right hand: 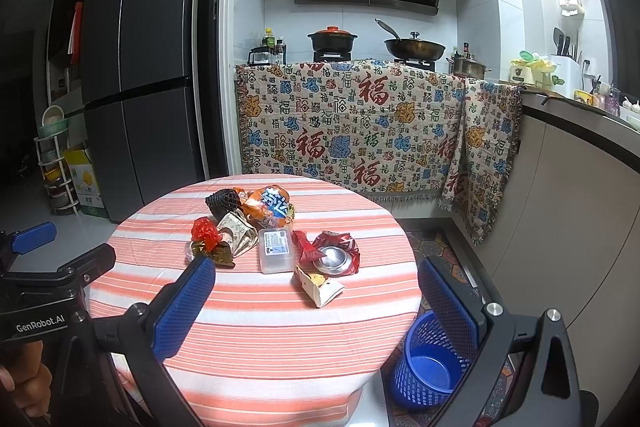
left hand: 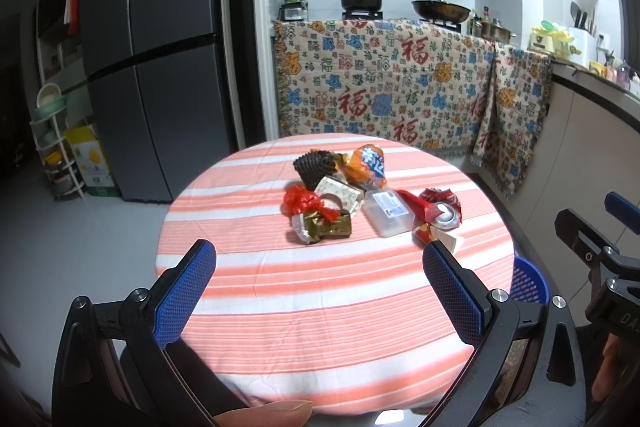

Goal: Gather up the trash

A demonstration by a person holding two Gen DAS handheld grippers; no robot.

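Blue mesh bin (right hand: 430,363) empty beside table (right hand: 256,327); left tool (left hand: 320,291) and right tool (right hand: 316,307) wide open, empty-handed.

"GenRobot.AI" on left tongs (right hand: 34,241); "福" across cloth (right hand: 360,123).

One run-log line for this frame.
left gripper: open, empty | right gripper: open, empty | trash pile: on table | blue basket: empty, on floor

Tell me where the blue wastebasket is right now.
The blue wastebasket stands on the floor at the round table's right edge, lower right in the right wrist view, partly behind the right gripper's finger.
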